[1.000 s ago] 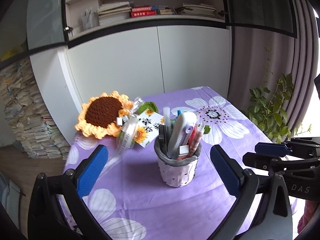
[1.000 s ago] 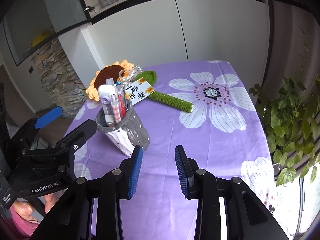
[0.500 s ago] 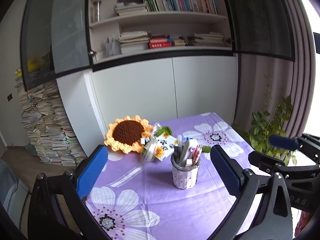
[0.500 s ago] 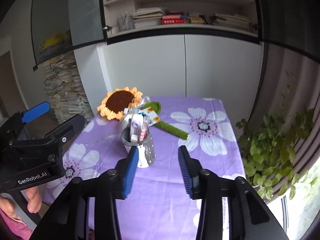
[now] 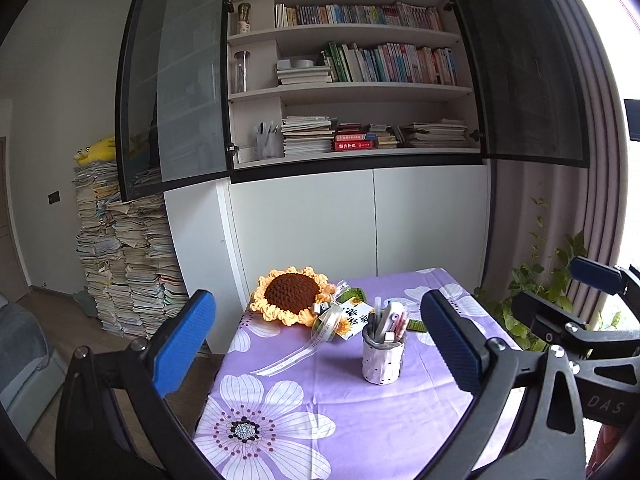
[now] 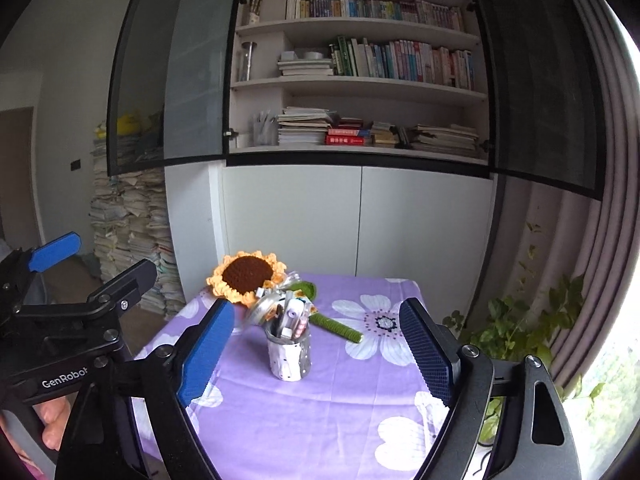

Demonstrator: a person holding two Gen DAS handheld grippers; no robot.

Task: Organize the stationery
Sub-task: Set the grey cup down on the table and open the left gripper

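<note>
The tidying looks finished, or nearly: every pen and marker I can see stands in the pen holder [image 5: 382,354], a pale dotted cup upright on the purple flowered counter [image 5: 328,412], and nothing loose lies around it. Both tools hang well short of it, so I'd judge this the withdrawal at the end. If more stationery waits somewhere out of sight, the next move would call for a fresh reach; I can see none.

The left hand-held gripper [image 5: 318,344] is spread wide with nothing between its blue pads, and the holder sits well ahead of it, a little toward its right finger. The right hand-held gripper [image 6: 316,350] has just been opening its jaws; they stand wide apart and empty, the holder [image 6: 289,354] well ahead, roughly centred between the fingers. Neither touches anything.

Beyond the holder, farther from both tools, lies a crocheted sunflower [image 5: 291,295] with a ribbon and a printed tag [image 5: 353,320], its green stem [image 6: 338,327] trailing toward the right.
</note>
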